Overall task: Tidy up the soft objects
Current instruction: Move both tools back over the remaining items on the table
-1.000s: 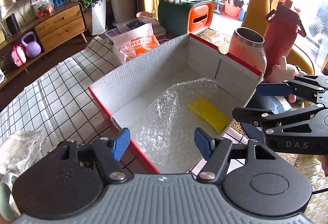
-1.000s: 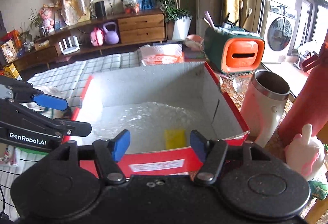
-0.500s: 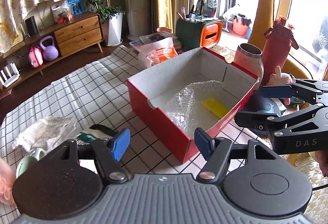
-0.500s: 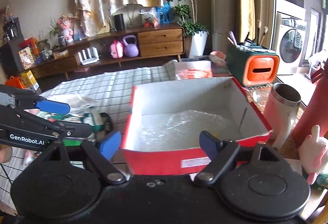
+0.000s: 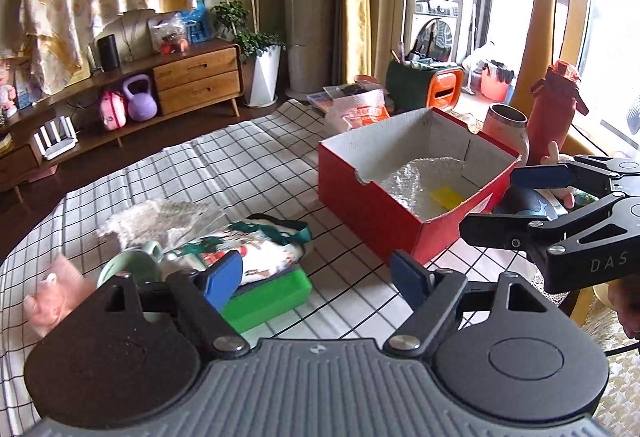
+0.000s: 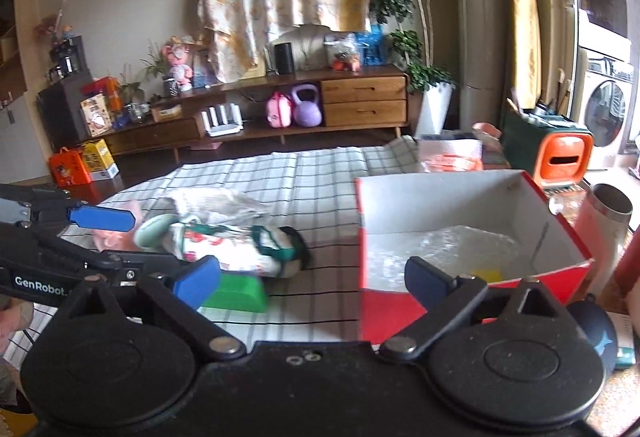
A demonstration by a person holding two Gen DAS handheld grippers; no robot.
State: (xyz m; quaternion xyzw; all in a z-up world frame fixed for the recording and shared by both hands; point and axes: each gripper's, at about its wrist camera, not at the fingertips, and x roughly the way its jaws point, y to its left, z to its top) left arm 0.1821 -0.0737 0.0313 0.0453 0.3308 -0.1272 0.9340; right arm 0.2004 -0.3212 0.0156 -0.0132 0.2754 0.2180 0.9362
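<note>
Bubble wrap [image 5: 416,177] and a small yellow sponge-like piece [image 5: 445,197] already lie in the red cardboard box [image 5: 372,213], which sits ahead and to the right of the left tongs [image 5: 316,275] and just ahead of the right tongs [image 6: 312,283], slightly to their right. That much of the sorting looks done.

What is left, as I judge it, is the heap ahead and to the left of both tongs: a printed fabric pouch [image 5: 256,249] with green trim lying partly on a green plastic block [image 5: 272,299], a fluffy grey-white cloth [image 5: 160,221] beyond it, and a pink soft toy [image 5: 56,295] at the far left of the left tongs. A pale green cup [image 5: 128,269] sits among them and is probably not one of the soft things.

Both pairs of tongs are spread wide and carry nothing. The left tongs hang just short of the pouch; the right tongs hang over the near edge of the box.

All of this rests on a checked cloth over the tabletop [image 5: 224,173]. Beyond the box, to the right of the left tongs, stand a steel-rimmed tumbler [image 5: 506,125] and a red bottle [image 5: 554,109].
</note>
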